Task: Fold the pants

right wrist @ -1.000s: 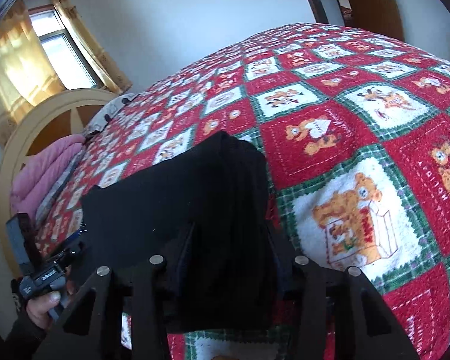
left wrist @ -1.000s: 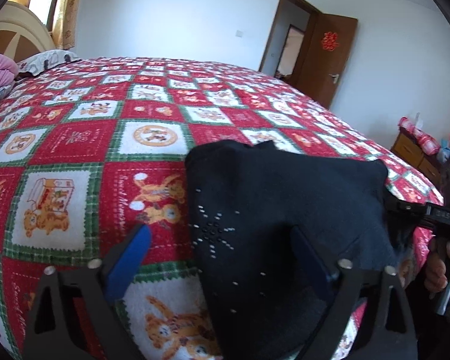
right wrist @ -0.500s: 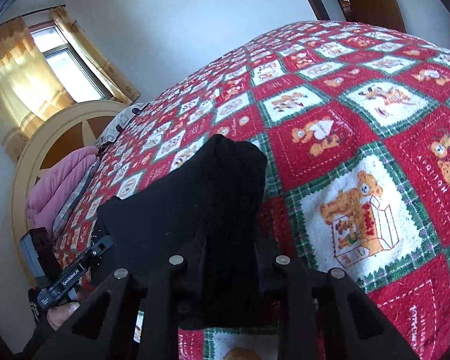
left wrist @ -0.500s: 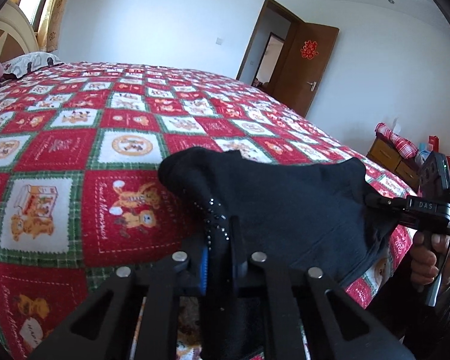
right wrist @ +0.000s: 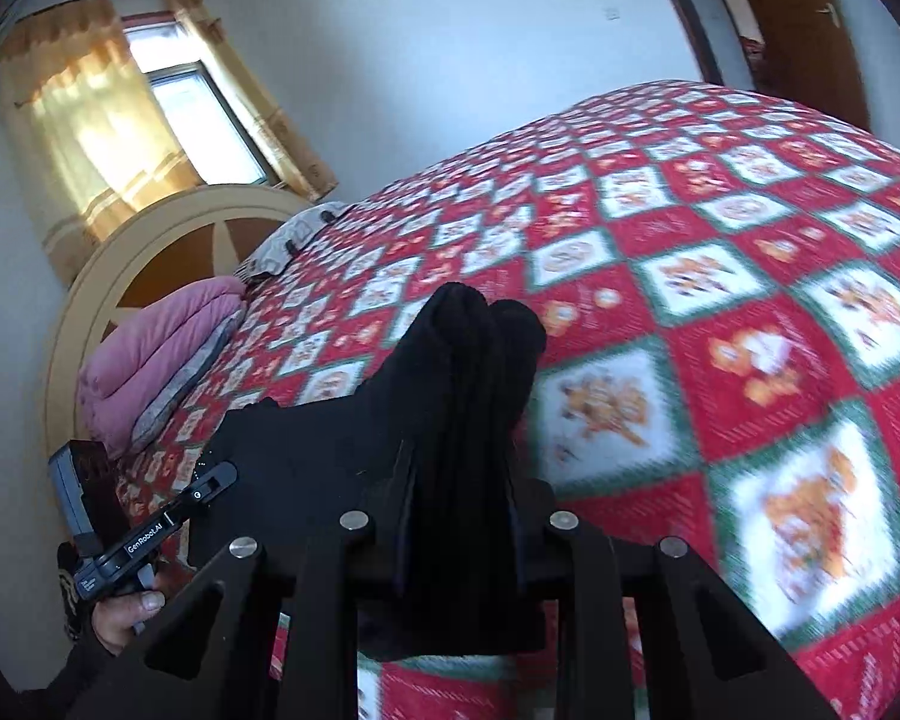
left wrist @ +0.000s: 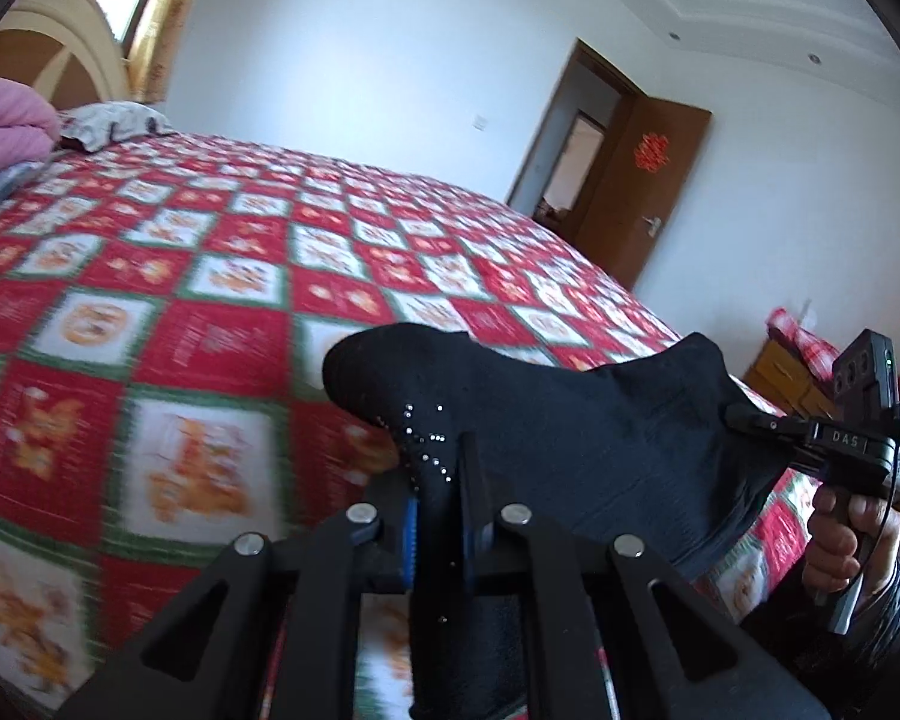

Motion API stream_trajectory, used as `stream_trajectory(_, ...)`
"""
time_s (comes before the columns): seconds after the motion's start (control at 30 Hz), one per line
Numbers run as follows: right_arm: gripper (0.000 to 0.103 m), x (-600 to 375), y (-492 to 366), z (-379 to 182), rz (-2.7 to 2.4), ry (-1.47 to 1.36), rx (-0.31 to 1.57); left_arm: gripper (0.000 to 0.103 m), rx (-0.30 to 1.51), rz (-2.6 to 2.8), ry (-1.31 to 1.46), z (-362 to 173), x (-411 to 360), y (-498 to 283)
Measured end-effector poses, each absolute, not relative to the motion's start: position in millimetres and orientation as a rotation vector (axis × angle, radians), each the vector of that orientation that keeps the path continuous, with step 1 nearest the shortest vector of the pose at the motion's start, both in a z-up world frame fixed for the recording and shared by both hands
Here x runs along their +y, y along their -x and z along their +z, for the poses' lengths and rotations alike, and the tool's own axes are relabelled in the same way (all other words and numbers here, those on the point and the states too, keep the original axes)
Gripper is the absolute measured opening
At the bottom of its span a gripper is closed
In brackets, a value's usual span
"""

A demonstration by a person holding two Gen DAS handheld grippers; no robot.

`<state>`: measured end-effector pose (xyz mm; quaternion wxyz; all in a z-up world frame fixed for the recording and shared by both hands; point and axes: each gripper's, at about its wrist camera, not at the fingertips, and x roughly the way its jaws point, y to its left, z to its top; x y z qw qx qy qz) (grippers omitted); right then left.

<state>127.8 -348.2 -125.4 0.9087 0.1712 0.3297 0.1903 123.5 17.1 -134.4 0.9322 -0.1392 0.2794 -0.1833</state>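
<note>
pants (left wrist: 570, 438): soft, limp, light, best held at edges | left gripper (left wrist: 441, 516) clamped on pants | right gripper (right wrist: 459, 516) clamped on pants | above bed (left wrist: 210, 276)

A big bed (left wrist: 222, 276) w/ a red, white & green checked cover (right wrist: 720, 276), little bears in the squares. At the head end sits a pink folded blanket (right wrist: 150, 354) on top of sth grey, right by the round wood headboard (right wrist: 168, 234). A grey patterned pillow (left wrist: 111, 123) lies next to it. Black pants (left wrist: 570, 426) are held up over the near edge; can't tell if they touch the cover.
</note>
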Motion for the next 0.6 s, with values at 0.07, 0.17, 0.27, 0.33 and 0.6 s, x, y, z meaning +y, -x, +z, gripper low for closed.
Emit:
stream_trajectory(0.07,0.025,-331.3,-143.8,-121.1,0.428,-0.339,0.687,0.011,0.560,-0.341,0.295,-129.3,33.6,-127.1)
stream_trajectory(0.17,0.024,-301.4,-170.0,-111.8,0.481,-0.314,0.695,0.011,0.539,-0.284,0.309,-122.7,60.3,-132.1)
stream_trajectory(0.27,0.024,-265.5,-199.2,-102.3,0.542,-0.290,0.701,0.011,0.514,-0.218,0.321,-116.5,90.3,-135.0)
stream_trajectory(0.33,0.024,-242.5,-217.1,-97.3,0.578,-0.269,0.700,0.011,0.498,-0.173,0.320,-113.4,107.9,-135.6)
stream_trajectory(0.6,0.024,-137.4,-290.7,-105.8,0.690,-0.197,0.772,0.011,0.517,0.008,0.317,-133.0,167.1,-154.3)
